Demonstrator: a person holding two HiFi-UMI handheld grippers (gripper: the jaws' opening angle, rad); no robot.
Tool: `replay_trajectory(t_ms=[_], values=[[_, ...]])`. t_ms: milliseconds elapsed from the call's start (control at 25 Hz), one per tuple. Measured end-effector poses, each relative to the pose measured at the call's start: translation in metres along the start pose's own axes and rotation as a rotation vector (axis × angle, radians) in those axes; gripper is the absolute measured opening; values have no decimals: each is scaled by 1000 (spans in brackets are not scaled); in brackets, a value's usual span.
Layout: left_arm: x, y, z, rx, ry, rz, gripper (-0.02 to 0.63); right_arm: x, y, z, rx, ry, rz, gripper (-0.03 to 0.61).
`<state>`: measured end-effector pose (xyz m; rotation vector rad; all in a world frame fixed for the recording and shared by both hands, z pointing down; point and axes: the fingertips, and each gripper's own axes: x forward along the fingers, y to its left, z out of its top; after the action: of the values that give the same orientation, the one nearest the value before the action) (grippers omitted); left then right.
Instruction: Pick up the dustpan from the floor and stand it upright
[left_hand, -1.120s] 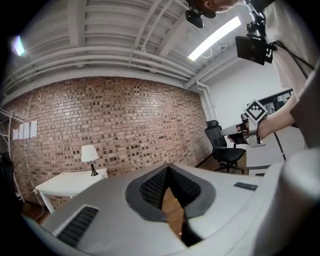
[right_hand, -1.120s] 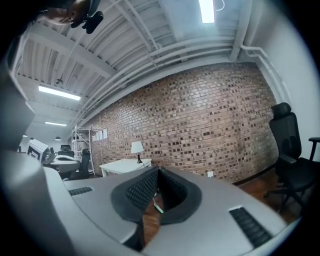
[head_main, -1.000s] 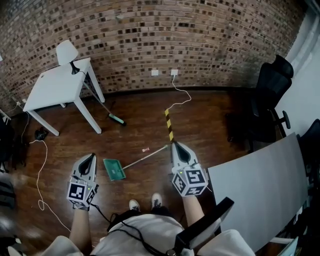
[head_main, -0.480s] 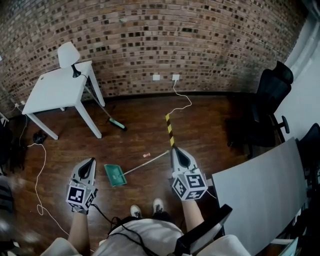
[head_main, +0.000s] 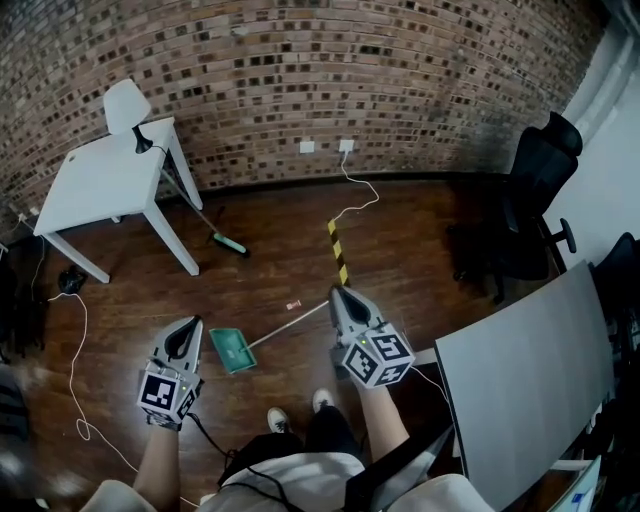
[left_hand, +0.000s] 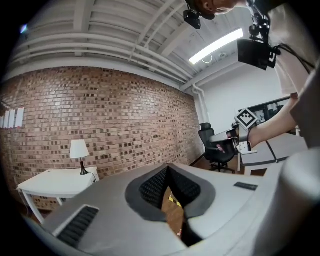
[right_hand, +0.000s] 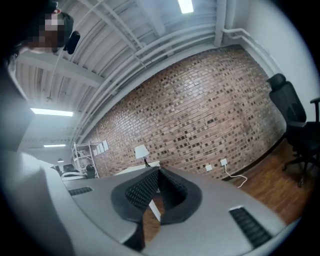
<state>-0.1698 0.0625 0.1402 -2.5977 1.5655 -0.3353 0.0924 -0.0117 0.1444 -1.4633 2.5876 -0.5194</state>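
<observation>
The left gripper (head_main: 192, 324), a grey two-jaw tool with a marker cube, has its ribbed black pads drawn together at the tips with nothing between them. The right gripper (head_main: 335, 293) is closed in the same way and also empty. Both are held out in front of the person, pointing roughly level toward the wall.

Between them in the head view, down on the floor, lies the green plastic dustpan (head_main: 232, 350). Its flat, shovel-shaped pan rests near the left gripper's side. A long, thin, pale handle (head_main: 285, 324) runs up and to the right from it, ending by the right gripper's tip. Whether that tip is anywhere near touching it cannot be told. A small pinkish scrap (head_main: 293, 302) lies just beside the handle.

The dark brown wooden plank floor (head_main: 420, 250) carries a yellow-and-black striped strip (head_main: 337, 250) and a white cable (head_main: 356, 196) that trails from white wall sockets (head_main: 346, 146). A red-brown brick wall (head_main: 400, 80) closes the far side. On the left stands a white table (head_main: 105, 180) with a white-shaded lamp (head_main: 128, 104). A broom with a green head (head_main: 232, 242) leans against the table. A black office chair (head_main: 530, 190) stands on the right, and a grey desktop (head_main: 520, 380) lies nearer the person. The person's light shoes (head_main: 278, 420) show below the dustpan.
</observation>
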Motion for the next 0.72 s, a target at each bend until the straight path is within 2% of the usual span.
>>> replay_trajectory(t_ms=[200,360,560,720], values=[[9,-1,-19,0,21,-34,3,17,-9,-31,14,43,25,-8],[25,4,-39,-11,52,-10,3,35,-47,-70,21,109,-12,-8],[67,-1,-76,7,76,-6,3,64,-124,-146,106,181,-49,-8],[100,-3,-132,-8,99,4,3,95,-167,-216,170,238,-10,-6]])
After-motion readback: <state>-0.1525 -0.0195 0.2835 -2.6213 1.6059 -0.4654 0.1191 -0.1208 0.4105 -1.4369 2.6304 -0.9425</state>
